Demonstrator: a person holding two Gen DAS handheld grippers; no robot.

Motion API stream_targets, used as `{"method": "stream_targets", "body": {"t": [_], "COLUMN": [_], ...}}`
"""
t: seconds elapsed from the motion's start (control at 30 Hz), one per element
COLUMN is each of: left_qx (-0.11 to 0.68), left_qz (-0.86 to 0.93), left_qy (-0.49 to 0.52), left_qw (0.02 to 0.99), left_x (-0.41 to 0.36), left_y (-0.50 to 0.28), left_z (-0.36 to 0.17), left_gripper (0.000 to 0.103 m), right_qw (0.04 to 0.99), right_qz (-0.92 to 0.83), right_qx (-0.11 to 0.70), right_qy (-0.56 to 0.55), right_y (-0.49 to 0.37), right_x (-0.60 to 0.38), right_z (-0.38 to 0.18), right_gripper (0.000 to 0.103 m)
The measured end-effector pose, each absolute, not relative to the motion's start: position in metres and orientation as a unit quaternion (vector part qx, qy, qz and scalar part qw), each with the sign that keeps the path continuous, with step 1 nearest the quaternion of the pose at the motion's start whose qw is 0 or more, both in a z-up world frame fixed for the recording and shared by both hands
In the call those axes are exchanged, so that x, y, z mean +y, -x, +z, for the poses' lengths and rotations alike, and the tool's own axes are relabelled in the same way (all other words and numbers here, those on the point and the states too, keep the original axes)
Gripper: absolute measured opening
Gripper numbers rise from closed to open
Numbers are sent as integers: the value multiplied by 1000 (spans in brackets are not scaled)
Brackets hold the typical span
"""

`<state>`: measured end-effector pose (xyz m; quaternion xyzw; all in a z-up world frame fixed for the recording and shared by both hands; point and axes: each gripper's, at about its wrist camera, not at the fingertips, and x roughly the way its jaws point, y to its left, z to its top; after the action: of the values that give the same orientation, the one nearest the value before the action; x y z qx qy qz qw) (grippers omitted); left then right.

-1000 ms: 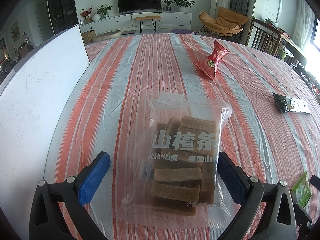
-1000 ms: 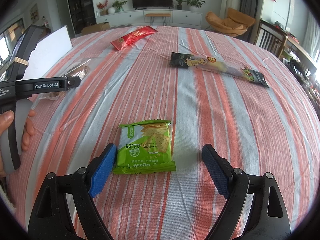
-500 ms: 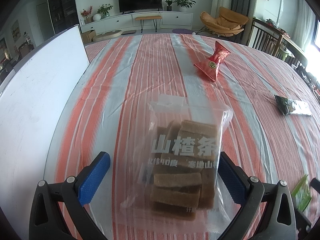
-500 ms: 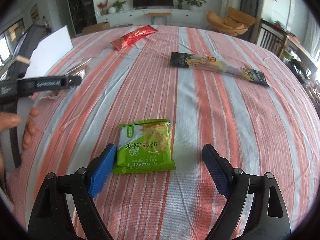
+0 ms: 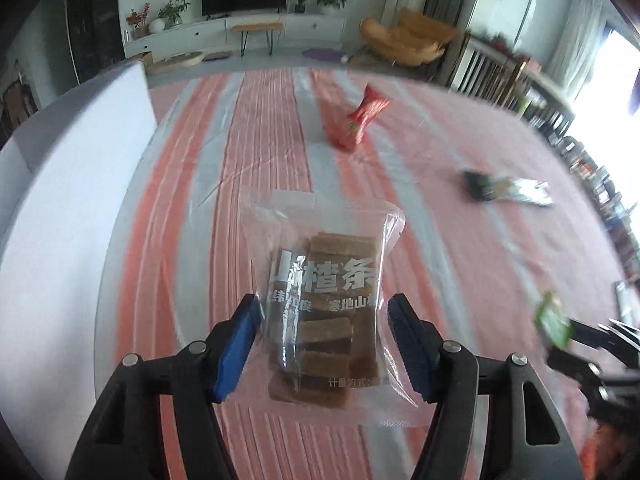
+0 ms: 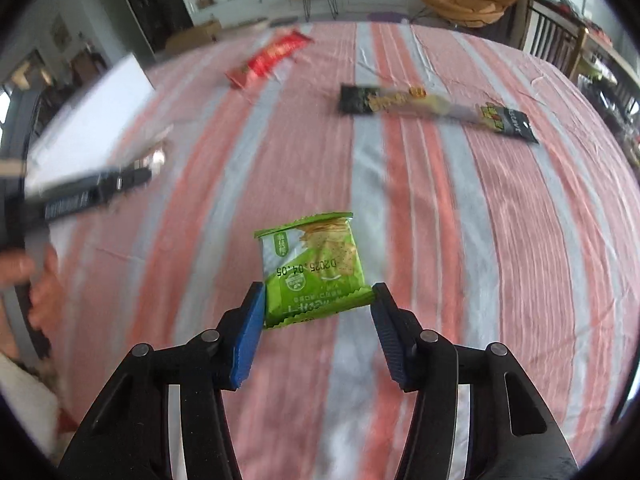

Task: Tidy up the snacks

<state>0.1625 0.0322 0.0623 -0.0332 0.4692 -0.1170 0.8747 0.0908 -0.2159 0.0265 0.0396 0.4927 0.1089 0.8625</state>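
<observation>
Over the striped tabletop (image 5: 264, 152), left wrist view: left claw (image 5: 323, 334) has just been closing, blue pads now pinching both sides of the clear bag of brown bars (image 5: 326, 300), bag's far end sticking out fwd past the fingertips. Red snack pack (image 5: 356, 122) lies further out on the cloth, dark long pack (image 5: 506, 188) off to the right, well apart. White board (image 5: 76, 184) along left edge. Green packet (image 5: 554, 322) visible at far right, blurry.

Right wrist view: right claw (image 6: 319, 312) also just been closing, pads gripping the green packet (image 6: 314, 270) by its lower corners, packet tilted, raised off the tabletop (image 6: 440, 208). Red snack pack (image 6: 270, 58) and dark long pack (image 6: 436, 108) lie beyond. Left claw's body and person's hand (image 6: 38, 280) at left, blurred.
</observation>
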Motion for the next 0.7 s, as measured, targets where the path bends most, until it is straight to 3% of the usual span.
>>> {"method": "stream_targets", "body": {"t": [0.33, 0.37, 0.4, 0.47, 0.7], "left_qx": [371, 355, 339, 318, 336], "left_qz": [-112, -99, -82, -38, 70], "left_qy": [146, 149, 149, 145, 169], "left_qw": [910, 918, 925, 936, 924], "left_x": [126, 142, 160, 195, 292], "left_y": [-35, -24, -14, 0, 18], "left_z": [161, 172, 183, 199, 185], "left_gripper": [65, 64, 54, 53, 51], "right_qw": [890, 888, 885, 873, 825], "right_qz": [221, 240, 264, 309, 425], "right_qx": [397, 391, 384, 376, 372], "right_qy": [-30, -27, -21, -11, -12], "right_y": [-80, -80, -79, -78, -75], "right_x": [-124, -107, -85, -39, 86], "right_z": [131, 139, 149, 163, 181], "right_gripper": [56, 56, 56, 56, 56]}}
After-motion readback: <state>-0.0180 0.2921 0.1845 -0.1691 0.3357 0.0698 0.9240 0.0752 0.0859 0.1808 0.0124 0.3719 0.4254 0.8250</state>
